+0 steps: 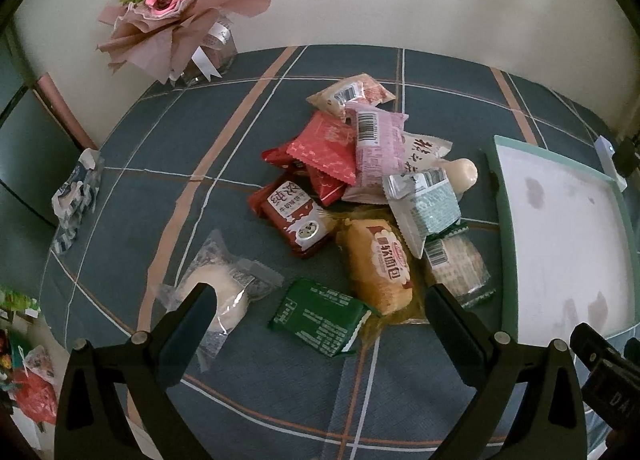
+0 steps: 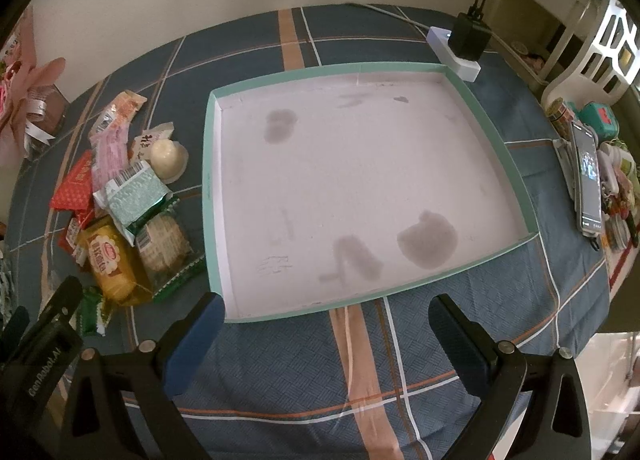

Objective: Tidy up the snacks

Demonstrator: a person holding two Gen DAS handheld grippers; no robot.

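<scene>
A pile of wrapped snacks (image 1: 360, 180) lies on the blue plaid tablecloth; it also shows at the left of the right wrist view (image 2: 124, 196). Nearest my left gripper (image 1: 320, 312) are a green packet (image 1: 320, 316), a yellow bread pack (image 1: 380, 264) and a clear-wrapped white bun (image 1: 218, 296). The left gripper is open and empty, just above them. A shallow teal-rimmed tray (image 2: 208, 180) with a stained white floor holds nothing; its rim shows in the left wrist view (image 1: 506, 220). My right gripper (image 2: 324, 324) is open and empty at the tray's near edge.
A pink paper bouquet (image 1: 168, 8) stands at the table's far left. A tissue pack (image 1: 76, 196) lies at the left edge. A white power strip with a black plug (image 2: 464, 44) sits behind the tray. A phone (image 2: 588, 180) and clutter lie at the right edge.
</scene>
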